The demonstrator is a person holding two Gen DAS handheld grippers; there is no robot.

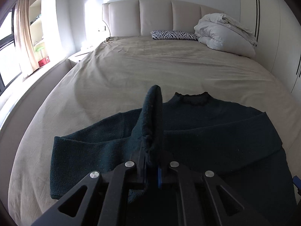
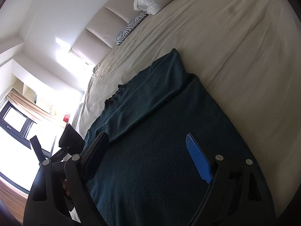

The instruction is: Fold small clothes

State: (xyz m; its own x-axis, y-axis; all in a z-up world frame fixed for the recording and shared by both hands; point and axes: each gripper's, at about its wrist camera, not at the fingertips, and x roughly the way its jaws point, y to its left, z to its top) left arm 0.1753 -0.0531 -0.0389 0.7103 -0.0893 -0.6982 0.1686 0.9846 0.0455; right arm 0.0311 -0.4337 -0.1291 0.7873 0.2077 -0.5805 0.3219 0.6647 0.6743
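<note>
A dark teal sweater (image 1: 207, 131) is lying spread on the beige sheet of the bed (image 1: 150, 66), near its foot, with the ruffled collar pointing toward the headboard (image 1: 156, 17). One sleeve is lying folded across the chest, and the other is stretching out to the left over the sheet. The left gripper (image 1: 150, 162) is pinching a fold of the sweater; its fingers are clamped on the fabric, which is standing up in a ridge between them. The right gripper (image 2: 148, 156) is hovering over the sweater's body with its fingers spread wide apart, a blue pad (image 2: 199, 160) showing on one. At the head of the bed a zebra-print pillow (image 1: 173, 34) is lying beside a bundled white duvet (image 1: 223, 32).
</note>
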